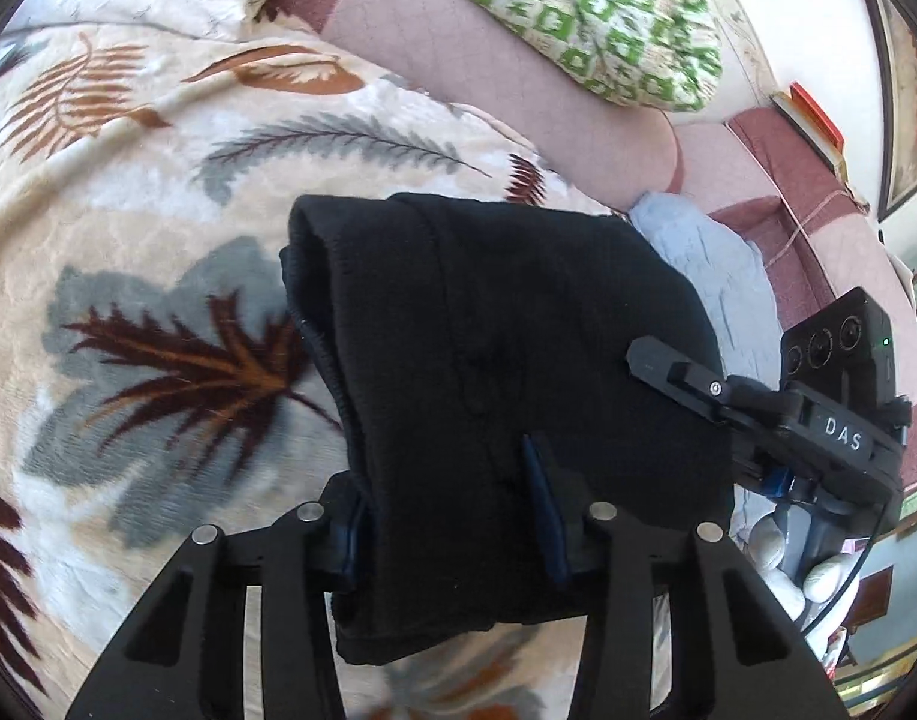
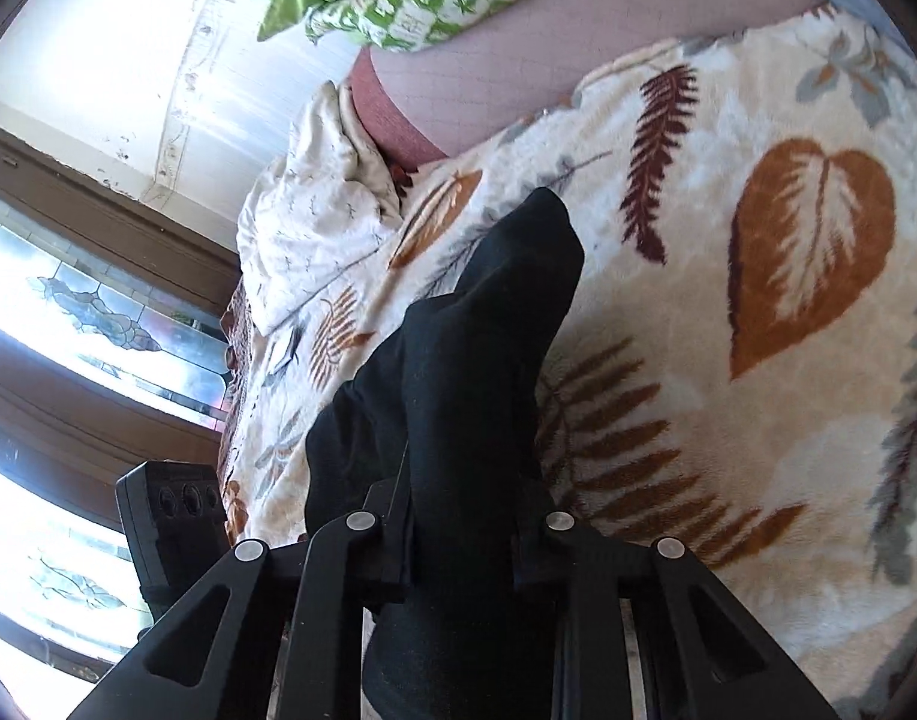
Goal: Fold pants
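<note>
Two claws: both clamped on the black pants (image 1: 494, 360).
Left claw (image 1: 452, 516): grips a folded edge.
Right claw (image 2: 464, 534): pinches bunched cloth.
Pants: lifted over the leaf-print blanket (image 1: 128, 180).

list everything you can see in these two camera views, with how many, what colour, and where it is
pants: one, black, folded into a bundle on the blanket, between the jaws of both grippers
blanket: one, cream with brown and grey leaf prints, spread under the pants
pillow: one, green and white pattern, on the pink sofa back beyond the blanket
sofa: one, pink with darker red trim, behind the blanket
cream cloth: one, crumpled at the blanket's far edge
light blue cloth: one, beside the pants toward the sofa
book: one, red cover, on the sofa's ledge
window: one, brown frame, patterned glass, left in the right wrist view
left gripper: black, closed on the pants
right gripper: black, closed on the pants
</note>
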`<state>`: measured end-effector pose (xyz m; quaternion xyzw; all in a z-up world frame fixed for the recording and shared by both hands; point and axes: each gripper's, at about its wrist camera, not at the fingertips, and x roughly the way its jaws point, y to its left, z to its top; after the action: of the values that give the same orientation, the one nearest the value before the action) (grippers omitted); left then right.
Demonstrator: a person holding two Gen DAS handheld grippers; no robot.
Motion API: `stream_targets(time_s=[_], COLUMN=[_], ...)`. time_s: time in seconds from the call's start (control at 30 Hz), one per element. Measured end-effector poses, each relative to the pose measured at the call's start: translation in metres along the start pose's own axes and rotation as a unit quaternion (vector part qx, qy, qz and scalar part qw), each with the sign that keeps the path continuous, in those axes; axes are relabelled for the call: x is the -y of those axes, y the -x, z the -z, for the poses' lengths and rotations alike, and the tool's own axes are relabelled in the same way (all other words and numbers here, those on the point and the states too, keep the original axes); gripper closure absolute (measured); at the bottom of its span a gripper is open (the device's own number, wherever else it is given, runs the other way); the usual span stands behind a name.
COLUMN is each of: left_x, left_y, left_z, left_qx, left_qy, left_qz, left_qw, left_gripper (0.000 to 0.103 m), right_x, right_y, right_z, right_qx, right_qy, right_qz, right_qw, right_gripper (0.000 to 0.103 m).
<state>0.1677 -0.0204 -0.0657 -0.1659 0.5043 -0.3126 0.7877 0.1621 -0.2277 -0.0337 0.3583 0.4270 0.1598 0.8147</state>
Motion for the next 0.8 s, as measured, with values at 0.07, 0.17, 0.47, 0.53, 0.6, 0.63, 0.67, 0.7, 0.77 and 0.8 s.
stream_targets(time_s=[0.07,0.17,0.47,0.53,0.6,0.63,0.67,0.7,0.77,0.8], left_x=[0.011,0.025,0.045,0.045,0.046,0.049,0.053,0.058,0.070,0.075], left_y=[-0.001,-0.005,-0.018,-0.003,0.016,0.024,0.031,0.035,0.034,0.030], left_z=[0.004,0.016,0.043,0.045,0.043,0.041,0.037,0.031,0.019,0.013], left_qx=[-0.005,-0.019,-0.045,-0.037,-0.021,-0.010,0.001,0.010,0.024,0.028], left_qy=[-0.007,-0.015,-0.048,-0.057,-0.066,-0.068,-0.070,-0.071,-0.073,-0.073], left_qz=[0.003,0.013,-0.023,-0.030,-0.033,-0.032,-0.027,-0.019,-0.005,-0.001], left_qw=[1.0000,0.9996,0.9976,0.9972,0.9971,0.9971,0.9972,0.9972,0.9970,0.9970], left_gripper=[0.060,0.060,0.052,0.052,0.050,0.047,0.043,0.041,0.034,0.033], right_x=[0.004,0.017,0.068,0.070,0.067,0.065,0.060,0.053,0.044,0.038], right_y=[0.014,0.031,0.053,0.068,0.088,0.097,0.104,0.113,0.120,0.120], right_z=[0.004,0.014,0.046,0.046,0.045,0.045,0.046,0.048,0.053,0.058], right_qx=[0.005,0.010,0.014,0.037,0.067,0.078,0.087,0.096,0.100,0.100], right_qy=[-0.004,-0.020,-0.038,-0.036,-0.028,-0.018,-0.008,0.003,0.015,0.024], right_qz=[0.005,0.005,0.073,0.084,0.096,0.100,0.101,0.093,0.076,0.071], right_qw=[1.000,1.000,0.997,0.995,0.993,0.992,0.991,0.991,0.992,0.992], right_gripper=[0.080,0.080,0.057,0.055,0.054,0.054,0.054,0.054,0.054,0.054])
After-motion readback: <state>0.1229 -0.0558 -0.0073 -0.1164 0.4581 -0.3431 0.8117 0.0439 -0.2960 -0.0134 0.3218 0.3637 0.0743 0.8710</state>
